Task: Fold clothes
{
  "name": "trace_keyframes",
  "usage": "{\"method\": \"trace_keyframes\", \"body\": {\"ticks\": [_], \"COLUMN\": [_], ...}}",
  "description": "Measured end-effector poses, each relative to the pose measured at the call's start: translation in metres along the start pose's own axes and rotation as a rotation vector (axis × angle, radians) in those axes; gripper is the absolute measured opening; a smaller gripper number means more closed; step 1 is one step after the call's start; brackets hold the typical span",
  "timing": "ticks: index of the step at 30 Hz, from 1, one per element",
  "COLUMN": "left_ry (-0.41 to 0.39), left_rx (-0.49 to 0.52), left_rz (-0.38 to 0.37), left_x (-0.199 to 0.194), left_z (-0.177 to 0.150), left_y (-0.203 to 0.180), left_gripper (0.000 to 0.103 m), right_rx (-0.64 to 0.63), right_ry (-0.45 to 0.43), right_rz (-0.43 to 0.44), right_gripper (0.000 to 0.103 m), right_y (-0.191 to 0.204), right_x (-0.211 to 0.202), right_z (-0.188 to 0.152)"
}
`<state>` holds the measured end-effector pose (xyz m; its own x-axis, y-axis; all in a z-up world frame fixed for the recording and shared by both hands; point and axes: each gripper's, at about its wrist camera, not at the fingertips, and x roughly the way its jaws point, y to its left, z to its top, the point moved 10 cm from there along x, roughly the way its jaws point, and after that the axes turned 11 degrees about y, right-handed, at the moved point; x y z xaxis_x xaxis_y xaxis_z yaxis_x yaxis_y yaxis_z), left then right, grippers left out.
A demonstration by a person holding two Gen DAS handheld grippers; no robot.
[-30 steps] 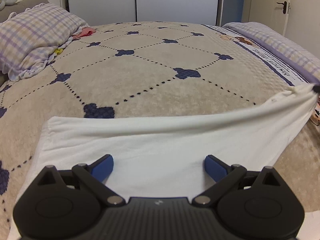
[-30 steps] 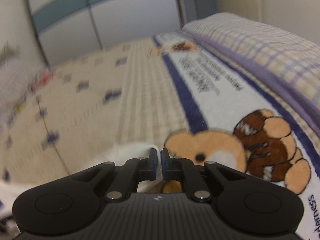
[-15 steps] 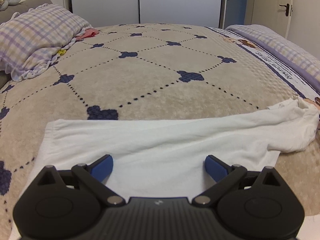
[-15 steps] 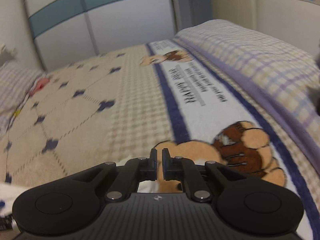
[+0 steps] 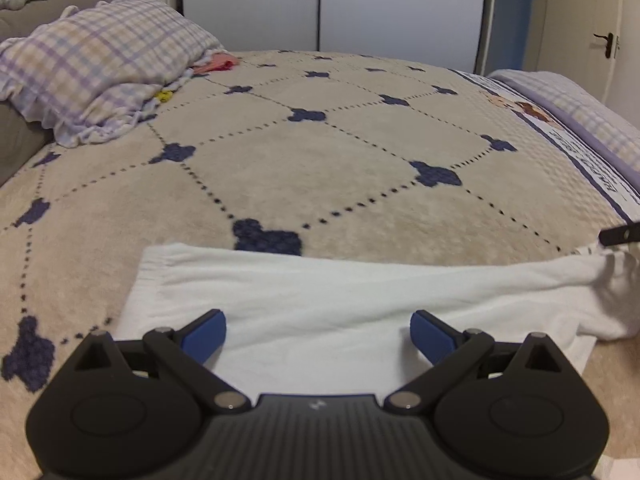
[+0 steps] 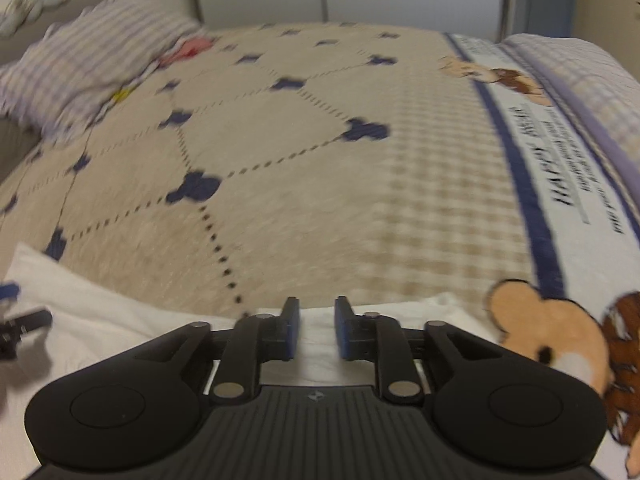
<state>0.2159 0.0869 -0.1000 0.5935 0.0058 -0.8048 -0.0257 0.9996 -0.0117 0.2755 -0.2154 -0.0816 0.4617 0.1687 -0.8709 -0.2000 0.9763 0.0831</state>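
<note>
Containers: nothing of that kind shows in either view; everything lies straight on the bed.

White garment [image 5: 320,304]: spread flat across the near part of the bed's beige blanket [image 5: 320,168], far edge fairly straight, left corner squared, right end bunched into a rumpled lump [image 5: 612,300] with shadowed folds. One shallow crease runs across its middle. In the right wrist view the same cloth [image 6: 120,320] lies under and just ahead of the tool.

Left tongs [image 5: 318,330]: released, blue pads [image 5: 202,336] spread wide, poised over the garment's near portion, nothing between them.

Right tongs [image 6: 316,328]: parted by a narrow gap, cloth visible through it (whether the pads touch the fabric I cannot tell); nothing pinched.

Surroundings: blanket carries navy clover marks joined by dotted lines; its right border is white with a navy stripe, lettering and a cartoon bear [image 6: 552,320]. Plaid pillow [image 5: 100,64] at far left, a pink item [image 5: 218,63] beside it. Plaid quilt [image 5: 580,108] along the right side. Wardrobe doors [image 5: 320,8] behind. The right view is motion-blurred.
</note>
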Motion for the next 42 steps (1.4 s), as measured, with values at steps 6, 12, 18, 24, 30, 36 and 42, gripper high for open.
{"method": "trace_keyframes", "body": {"ticks": [6,12,18,24,30,36,42], "left_ry": [-0.017,-0.011,0.000,0.003,0.003,0.010,0.016], "left_rx": [-0.047,-0.108,-0.142,-0.129,-0.124,-0.129,-0.112], "left_rz": [0.039,0.065,0.066,0.058,0.056,0.059,0.066], "left_x": [-0.003,-0.001,0.003,0.003,0.004,0.006,0.008], "left_z": [0.005,0.006,0.005,0.005,0.005,0.004,0.003], "left_y": [0.019,0.038,0.045,0.042,0.040,0.042,0.039], "left_gripper": [0.100,0.100,0.100,0.100,0.100,0.100,0.100], "right_rx": [-0.059,-0.087,-0.011,0.089,0.203,0.294,0.338], "right_ry": [0.039,0.033,-0.023,-0.121,-0.163,-0.136,-0.066], "right_rz": [0.007,-0.031,-0.091,-0.249,-0.391,-0.539,-0.588], "right_gripper": [0.035,0.018,0.005,0.005,0.005,0.005,0.005], "right_y": [0.015,0.017,-0.009,-0.064,-0.132,-0.191,-0.222], "right_x": [0.018,0.028,0.014,-0.022,-0.055,-0.075,-0.070], "right_z": [0.000,-0.002,0.008,0.022,0.023,0.005,-0.024]}}
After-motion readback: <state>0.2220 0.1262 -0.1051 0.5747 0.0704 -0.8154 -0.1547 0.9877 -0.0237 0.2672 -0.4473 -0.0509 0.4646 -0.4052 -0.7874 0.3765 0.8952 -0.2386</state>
